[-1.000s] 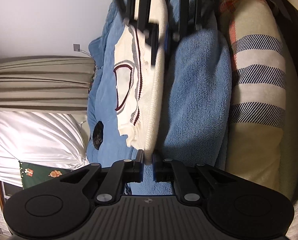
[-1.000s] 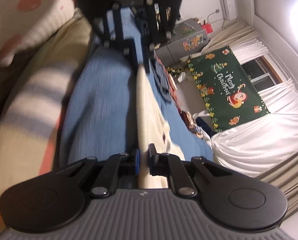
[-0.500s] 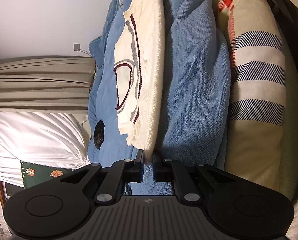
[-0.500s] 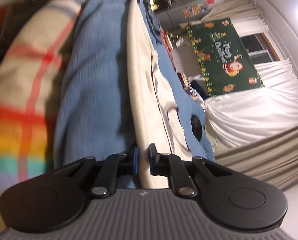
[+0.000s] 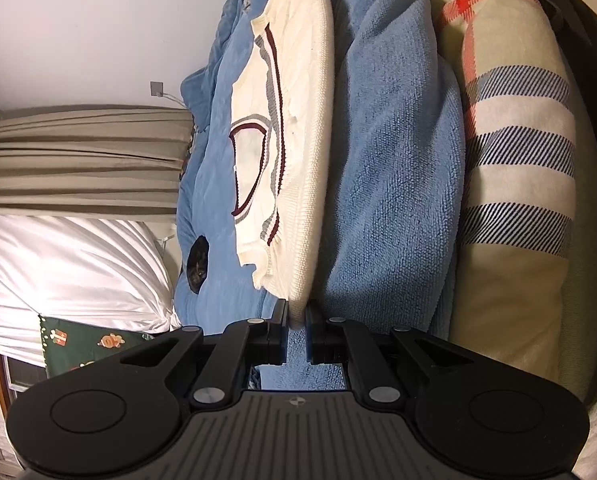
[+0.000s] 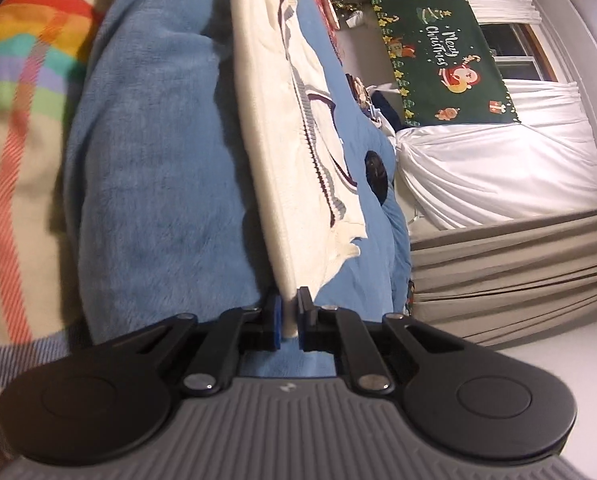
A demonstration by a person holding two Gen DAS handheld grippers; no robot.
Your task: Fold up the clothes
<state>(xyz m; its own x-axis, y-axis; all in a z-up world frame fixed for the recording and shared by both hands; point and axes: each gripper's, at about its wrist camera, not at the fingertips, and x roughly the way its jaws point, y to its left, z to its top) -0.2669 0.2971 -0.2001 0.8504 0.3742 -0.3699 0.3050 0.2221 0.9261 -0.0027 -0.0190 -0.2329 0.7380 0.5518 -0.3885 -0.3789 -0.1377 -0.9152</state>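
Note:
A cream knit sweater [image 5: 298, 140] with maroon and grey trim lies on a blue fleece blanket [image 5: 394, 160], its folded edge stretched taut between both grippers. My left gripper [image 5: 297, 312] is shut on one end of that edge. In the right wrist view the same sweater [image 6: 266, 120] runs away from my right gripper [image 6: 288, 304], whose jaws are closing with the other end of the edge pinched between the pads. Neither gripper appears in the other's view.
A cream blanket with dark stripes and red lines [image 5: 518, 160] lies beside the blue one. A small dark object [image 6: 376, 176] sits on the blue cover past the sweater. Beige curtains [image 5: 78, 160], white drapes [image 6: 498, 152] and a green Christmas banner [image 6: 438, 52] stand beyond.
The right gripper has pulled away from the left one along the sweater's edge and left the left wrist view. The edge now lies long and straight. The left gripper stayed put.

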